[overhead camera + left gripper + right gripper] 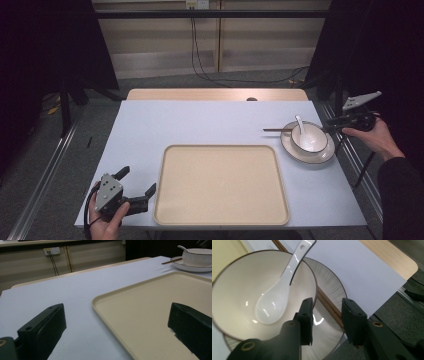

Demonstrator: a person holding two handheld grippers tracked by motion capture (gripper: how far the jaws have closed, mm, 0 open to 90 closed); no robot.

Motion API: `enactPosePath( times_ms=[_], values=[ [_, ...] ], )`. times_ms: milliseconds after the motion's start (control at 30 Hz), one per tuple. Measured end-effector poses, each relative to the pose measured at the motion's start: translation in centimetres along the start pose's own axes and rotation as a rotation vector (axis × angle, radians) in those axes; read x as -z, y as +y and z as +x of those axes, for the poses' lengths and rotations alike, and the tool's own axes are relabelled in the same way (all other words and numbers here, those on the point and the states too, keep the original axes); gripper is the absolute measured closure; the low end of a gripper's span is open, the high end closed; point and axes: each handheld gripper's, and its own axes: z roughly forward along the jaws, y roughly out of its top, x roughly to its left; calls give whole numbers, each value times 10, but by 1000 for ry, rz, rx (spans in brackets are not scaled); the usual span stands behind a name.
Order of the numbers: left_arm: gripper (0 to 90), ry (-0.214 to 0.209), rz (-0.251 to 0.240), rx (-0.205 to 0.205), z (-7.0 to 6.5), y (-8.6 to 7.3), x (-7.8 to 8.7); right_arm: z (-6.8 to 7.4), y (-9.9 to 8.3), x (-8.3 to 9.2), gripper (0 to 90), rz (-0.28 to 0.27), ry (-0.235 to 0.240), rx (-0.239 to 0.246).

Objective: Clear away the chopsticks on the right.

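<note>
A white bowl (309,137) with a white spoon (301,125) in it stands on a white plate (325,155) at the table's right side. Brown chopsticks (276,130) lie across the plate under the bowl. My right gripper (332,125) reaches in from the right edge. In the right gripper view its jaws (328,301) stand apart just above the plate (329,287), beside the bowl (237,290), with the chopsticks (329,306) running below the gap; nothing is pinched. My left gripper (138,180) rests wide open at the front left, beside the beige tray (220,185).
The tray (150,305) takes up the middle front of the pale blue table (200,120). A wooden strip runs along the table's far edge. Metal rails flank the table on both sides, and cables hang on the back wall.
</note>
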Motion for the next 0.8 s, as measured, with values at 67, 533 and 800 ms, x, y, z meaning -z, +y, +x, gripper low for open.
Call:
enactPosePath(
  times_ms=[67,533,800],
  values=[
    [17,-9,-7,4,0,0,0,-6,7,-11,724,12,-24,1],
    [17,-3,-2,-9,1,0,2,-18,7,-38,803,107,3,17],
    [17,-3,-2,2,2,-1,1,-17,3,-42,809,96,0,33]
  ],
)
